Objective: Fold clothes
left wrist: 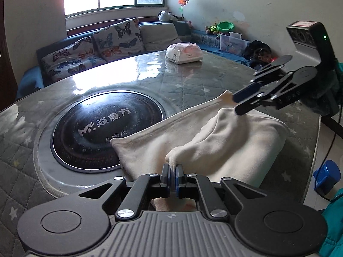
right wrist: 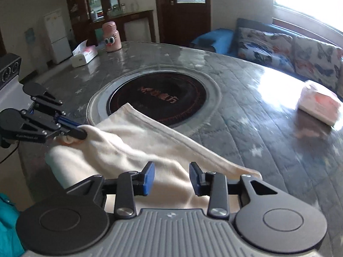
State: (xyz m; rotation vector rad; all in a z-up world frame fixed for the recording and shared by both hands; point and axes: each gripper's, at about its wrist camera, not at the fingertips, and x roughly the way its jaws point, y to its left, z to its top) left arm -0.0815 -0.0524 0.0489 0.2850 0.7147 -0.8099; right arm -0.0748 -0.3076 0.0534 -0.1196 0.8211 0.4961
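Cream fleece garment (left wrist: 225,141) lies on the near right part of the table, one corner reaching onto the black round hotplate (left wrist: 103,128); its long axis runs from that far-left corner toward the near right edge. Left gripper (left wrist: 173,172): pads pressed together, pinching a bunched fold of the garment at its near side, raised a little off the layer below. Right gripper (right wrist: 171,178): fingers spread, nothing between them, held just above the garment's right-hand portion; in the left wrist view it appears at upper right with its tips at the cloth. So the cloth lies directly ahead of both tongs, the left one already holding it, the right one near but free. Judgement: the scene fits a fold in progress, with the right gripper either about to grip or having just let go; cannot tell which. Table (left wrist: 193,81) is covered by a glossy quilted grey mat with stars. Tissue pack (left wrist: 184,53) at far side; sofa with butterfly cushions (left wrist: 103,42) beyond, under a window.
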